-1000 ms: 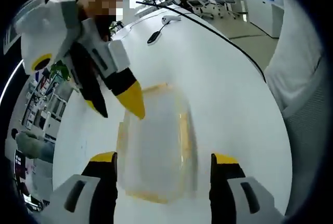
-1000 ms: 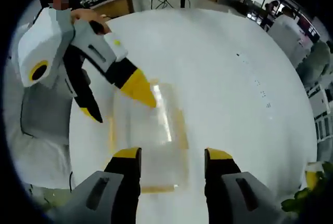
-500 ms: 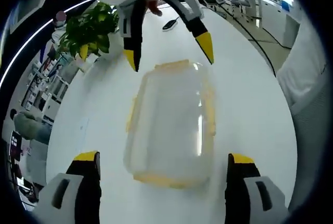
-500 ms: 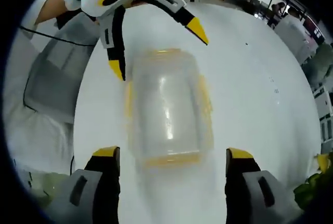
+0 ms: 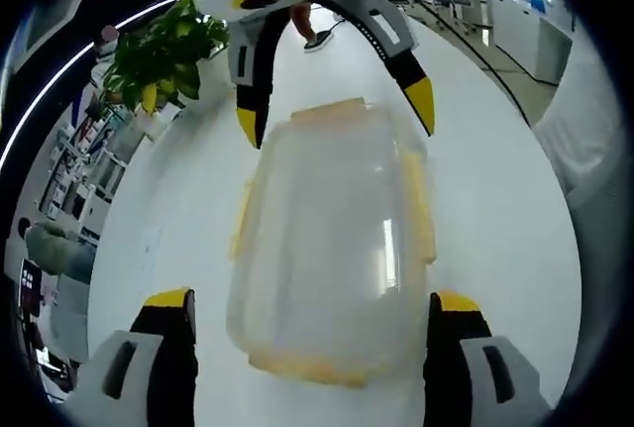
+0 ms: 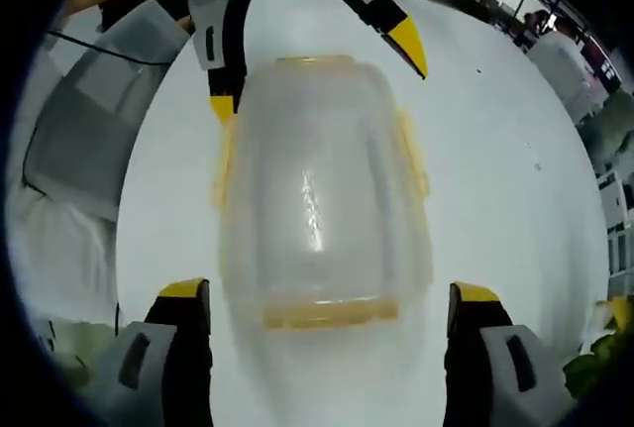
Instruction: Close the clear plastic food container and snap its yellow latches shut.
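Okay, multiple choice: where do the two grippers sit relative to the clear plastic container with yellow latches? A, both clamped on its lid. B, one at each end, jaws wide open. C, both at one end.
B: the left gripper and right gripper face each other across the clear plastic container, jaws spread wider than it.

Both grippers face each other with fingers spread wide: the left gripper (image 5: 309, 348) rises from six o'clock in its own view, the right gripper (image 5: 335, 122) reaching in from twelve.
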Motion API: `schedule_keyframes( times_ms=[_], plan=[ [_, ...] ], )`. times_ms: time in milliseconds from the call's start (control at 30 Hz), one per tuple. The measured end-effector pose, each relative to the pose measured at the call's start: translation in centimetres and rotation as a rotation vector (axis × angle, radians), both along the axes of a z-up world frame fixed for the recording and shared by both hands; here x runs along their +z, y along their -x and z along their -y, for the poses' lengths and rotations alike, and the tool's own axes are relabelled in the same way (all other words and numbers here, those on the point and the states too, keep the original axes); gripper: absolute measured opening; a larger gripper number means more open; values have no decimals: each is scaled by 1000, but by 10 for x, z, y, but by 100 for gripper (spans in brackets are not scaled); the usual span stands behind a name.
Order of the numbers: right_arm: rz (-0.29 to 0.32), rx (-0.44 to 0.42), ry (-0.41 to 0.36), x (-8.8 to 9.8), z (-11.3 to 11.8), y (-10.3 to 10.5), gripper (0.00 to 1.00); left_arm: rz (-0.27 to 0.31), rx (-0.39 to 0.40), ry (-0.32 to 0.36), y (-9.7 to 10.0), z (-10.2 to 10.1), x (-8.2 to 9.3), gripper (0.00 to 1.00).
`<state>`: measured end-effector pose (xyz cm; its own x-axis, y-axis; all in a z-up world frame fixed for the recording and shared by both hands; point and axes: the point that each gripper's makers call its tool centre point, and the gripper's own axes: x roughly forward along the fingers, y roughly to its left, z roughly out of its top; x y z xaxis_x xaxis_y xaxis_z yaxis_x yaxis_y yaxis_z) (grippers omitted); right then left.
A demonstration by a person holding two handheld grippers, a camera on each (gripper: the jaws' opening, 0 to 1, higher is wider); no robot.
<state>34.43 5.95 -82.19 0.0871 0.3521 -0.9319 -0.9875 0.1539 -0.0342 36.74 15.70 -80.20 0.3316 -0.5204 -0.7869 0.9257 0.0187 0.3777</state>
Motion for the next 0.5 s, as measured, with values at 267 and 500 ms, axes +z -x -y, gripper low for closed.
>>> schedule_keyframes(
  times_ms=[267,500],
  plan=[
    [-9,5,-16,1,-3,0,80,10,-36,-31,5,1,-5,76],
    [-11,6,-9,1,-4,0,79,3,-29,-27,5,0,-5,76]
  ],
)
